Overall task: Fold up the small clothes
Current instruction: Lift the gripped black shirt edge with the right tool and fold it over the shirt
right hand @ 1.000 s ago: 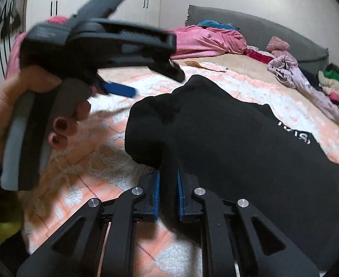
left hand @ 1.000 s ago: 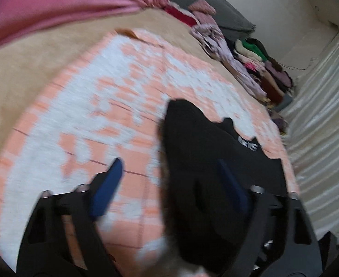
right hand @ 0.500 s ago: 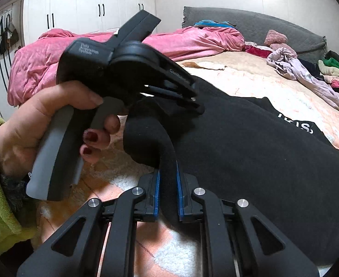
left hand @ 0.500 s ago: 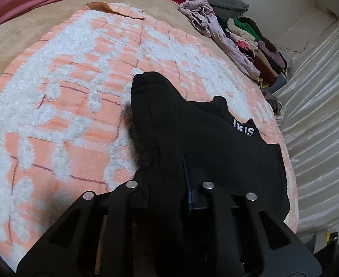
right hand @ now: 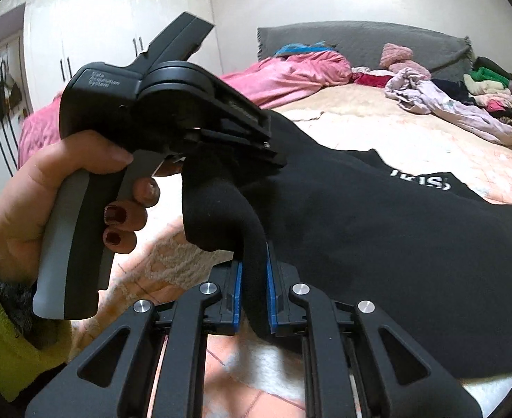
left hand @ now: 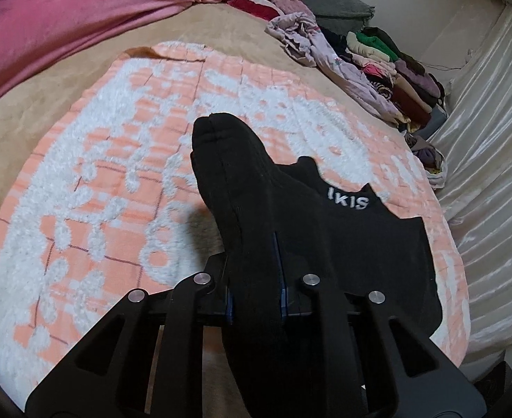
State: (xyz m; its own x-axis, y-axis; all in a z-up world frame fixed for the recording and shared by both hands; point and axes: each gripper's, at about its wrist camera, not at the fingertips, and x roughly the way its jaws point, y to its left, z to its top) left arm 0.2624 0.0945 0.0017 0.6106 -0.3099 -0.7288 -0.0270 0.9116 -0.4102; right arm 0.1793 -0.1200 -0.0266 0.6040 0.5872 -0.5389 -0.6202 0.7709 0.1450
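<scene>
A black garment with white lettering lies on the orange and white blanket on the bed. My left gripper is shut on a raised fold of the black garment, which sticks forward past the fingers. My right gripper is shut on the same garment's near edge, a rolled fold standing between its blue pads. In the right wrist view the left gripper is just ahead and to the left, held in a hand, clamped on the cloth.
A pink duvet lies at the bed's far left. A pile of mixed clothes runs along the far right, by a grey headboard. White curtains hang at the right. White wardrobes stand behind.
My left gripper was open a second ago and has shut on the garment's fold and lifted it. My right gripper has kept its grip and rose with the cloth.
</scene>
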